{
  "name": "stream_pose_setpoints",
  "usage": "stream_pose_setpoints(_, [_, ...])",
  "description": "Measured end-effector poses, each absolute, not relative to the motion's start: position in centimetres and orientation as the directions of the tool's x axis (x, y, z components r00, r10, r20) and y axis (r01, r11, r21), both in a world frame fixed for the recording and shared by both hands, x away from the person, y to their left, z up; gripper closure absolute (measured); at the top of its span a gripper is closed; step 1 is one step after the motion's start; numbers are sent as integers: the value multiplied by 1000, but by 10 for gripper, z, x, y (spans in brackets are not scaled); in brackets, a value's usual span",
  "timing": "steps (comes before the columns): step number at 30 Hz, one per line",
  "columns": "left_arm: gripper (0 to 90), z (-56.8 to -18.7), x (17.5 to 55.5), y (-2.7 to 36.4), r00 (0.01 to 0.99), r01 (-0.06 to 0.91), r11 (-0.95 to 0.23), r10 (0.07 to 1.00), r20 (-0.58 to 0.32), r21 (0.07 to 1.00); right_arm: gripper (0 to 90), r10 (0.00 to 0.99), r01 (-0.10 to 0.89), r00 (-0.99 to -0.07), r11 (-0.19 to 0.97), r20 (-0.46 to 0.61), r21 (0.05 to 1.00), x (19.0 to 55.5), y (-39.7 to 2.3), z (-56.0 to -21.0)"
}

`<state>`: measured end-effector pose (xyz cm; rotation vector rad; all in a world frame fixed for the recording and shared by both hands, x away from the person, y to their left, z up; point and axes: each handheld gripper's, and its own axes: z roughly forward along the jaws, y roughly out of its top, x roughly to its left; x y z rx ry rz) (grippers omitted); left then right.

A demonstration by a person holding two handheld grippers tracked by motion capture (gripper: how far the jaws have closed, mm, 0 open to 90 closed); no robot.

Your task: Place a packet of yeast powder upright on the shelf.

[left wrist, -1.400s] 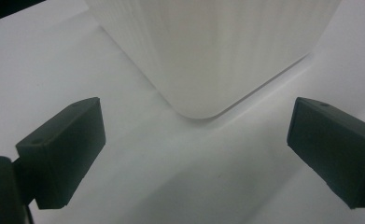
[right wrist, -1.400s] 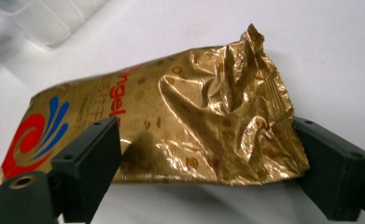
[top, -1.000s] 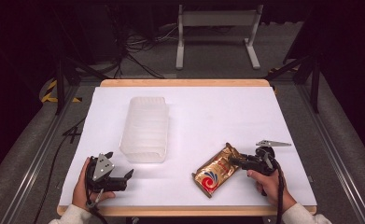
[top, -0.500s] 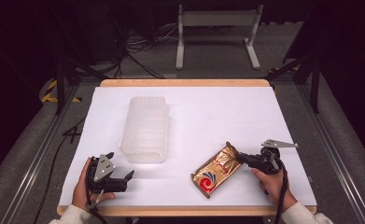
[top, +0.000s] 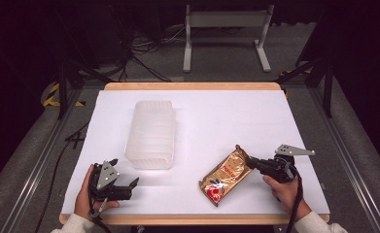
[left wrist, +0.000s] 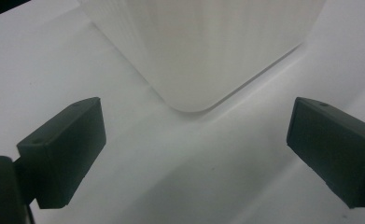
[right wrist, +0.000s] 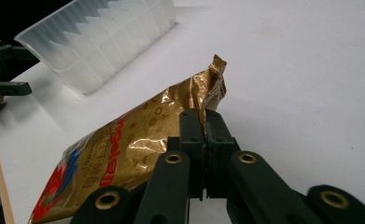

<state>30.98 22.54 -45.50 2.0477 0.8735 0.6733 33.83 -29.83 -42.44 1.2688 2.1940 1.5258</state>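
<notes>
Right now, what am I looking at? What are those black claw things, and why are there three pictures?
A person sits at a white table and holds a grabbing tool in each hand. Each tool has two black jaws that pinch, like tongs.

One picture comes from a camera up high, looking down on the table. The other two come from small cameras riding on the tools, so you look along the jaws.

On the table lie a see-through plastic box and a shiny gold snack bag.

The right gripper has its jaws pinched shut on one end of the bag; its own view shows the foil squeezed between them. The left gripper holds nothing. Its jaws stand wide apart, pointing at a corner of the box.
</notes>
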Motion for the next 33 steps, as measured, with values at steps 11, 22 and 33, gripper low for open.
stream_pose_setpoints(11, [54, -455, 310, 229, 613, 345, -444, 774, 160, 827, 886, 683, 422, -701, 164, 206, 892, 336, -285, -391])
stream_pose_setpoints(22, [53, -454, 308, 233, 600, 344, -409, 788, 137, 845, 886, 668, 311, -741, 248, 70, 918, 334, -271, -357])
stream_pose_setpoints(33, [53, -454, 306, 233, 594, 351, -411, 792, 139, 842, 888, 667, 216, -744, 283, -30, 934, 334, -278, -320])
